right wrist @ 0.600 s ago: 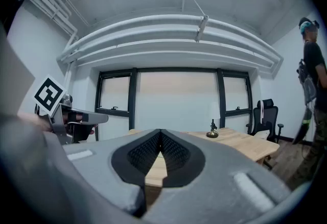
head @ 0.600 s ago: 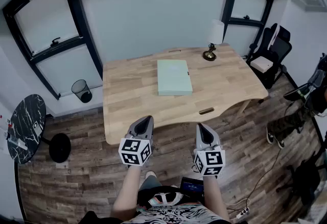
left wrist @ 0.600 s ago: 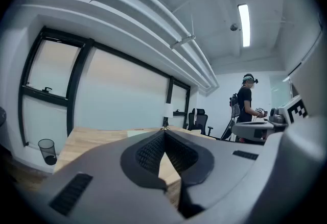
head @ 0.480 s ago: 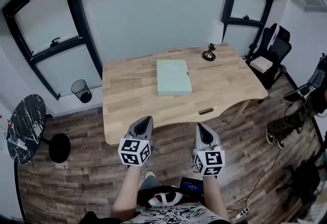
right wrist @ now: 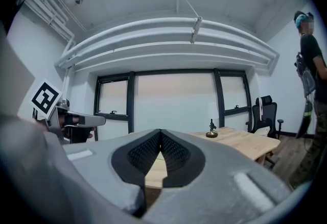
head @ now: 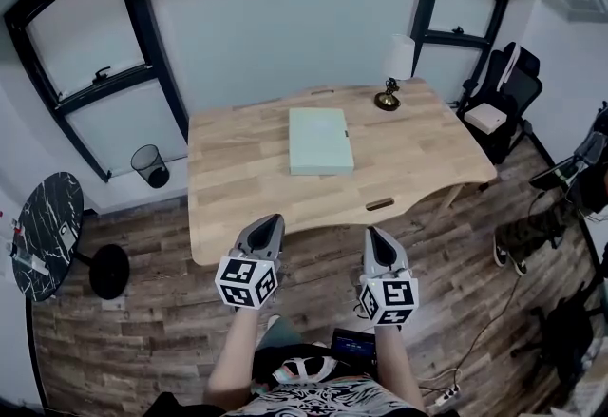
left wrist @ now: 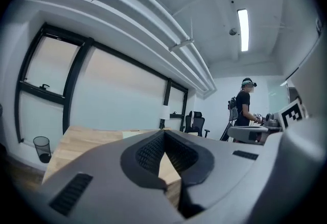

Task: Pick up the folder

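Observation:
A pale green folder (head: pixel 320 141) lies flat in the middle of the wooden table (head: pixel 228 187). My left gripper (head: pixel 272 220) and right gripper (head: pixel 372 235) hover side by side in front of the table's near edge, well short of the folder. Both point at the table, held about level. In each gripper view the jaw tips meet, left gripper (left wrist: pixel 163 133) and right gripper (right wrist: pixel 160 133), and nothing is between them. Only a thin pale sliver of the folder (left wrist: pixel 134 134) shows in the left gripper view.
A small lamp (head: pixel 394 73) stands at the table's far right corner. A black chair (head: pixel 499 97) is at the right, a wire bin (head: pixel 150 166) and a round dark side table (head: pixel 46 235) at the left. Another person (left wrist: pixel 244 108) stands off to the right.
The head view has shifted slightly, so the table and folder sit a little higher and further left. Both grippers stay shut in nearly the same place.

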The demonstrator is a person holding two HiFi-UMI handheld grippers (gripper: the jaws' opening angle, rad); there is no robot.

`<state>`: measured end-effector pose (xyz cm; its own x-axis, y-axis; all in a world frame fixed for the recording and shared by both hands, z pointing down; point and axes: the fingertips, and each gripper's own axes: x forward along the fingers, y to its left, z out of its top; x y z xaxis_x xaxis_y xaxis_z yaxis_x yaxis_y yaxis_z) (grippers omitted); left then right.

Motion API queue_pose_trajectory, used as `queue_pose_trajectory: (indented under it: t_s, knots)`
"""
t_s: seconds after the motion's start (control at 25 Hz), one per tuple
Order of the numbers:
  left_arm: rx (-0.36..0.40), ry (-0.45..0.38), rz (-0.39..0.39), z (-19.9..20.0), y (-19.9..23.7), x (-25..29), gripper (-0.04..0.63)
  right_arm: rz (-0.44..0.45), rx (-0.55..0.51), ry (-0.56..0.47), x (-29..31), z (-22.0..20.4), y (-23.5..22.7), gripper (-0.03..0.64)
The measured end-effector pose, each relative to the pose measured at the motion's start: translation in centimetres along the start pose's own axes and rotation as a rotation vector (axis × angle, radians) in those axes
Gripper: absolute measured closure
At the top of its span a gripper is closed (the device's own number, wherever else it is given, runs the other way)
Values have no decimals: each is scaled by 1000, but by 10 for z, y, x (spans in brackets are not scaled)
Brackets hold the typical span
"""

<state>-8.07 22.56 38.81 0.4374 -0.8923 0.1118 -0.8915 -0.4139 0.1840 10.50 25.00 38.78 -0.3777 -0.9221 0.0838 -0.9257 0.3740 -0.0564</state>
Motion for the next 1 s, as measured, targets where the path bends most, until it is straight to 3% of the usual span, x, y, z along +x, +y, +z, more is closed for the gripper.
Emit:
queue_pose_trajectory:
  t_s: [0.24,0.44,0.68,1.0]
  knots:
    - [48,25,35,-8,6,7,594,8,21,12,10,-8,-7,614]
    - [22,17,27,-9,18,39,594,11,29,26,39,-15,-20,614]
    - [-17,45,26,-19,39,106,594,-11,52,67,89,-31,-60,614]
    - [-4,122,18,-13,94,220,594,-24,61,114,204,-30,-108,614]
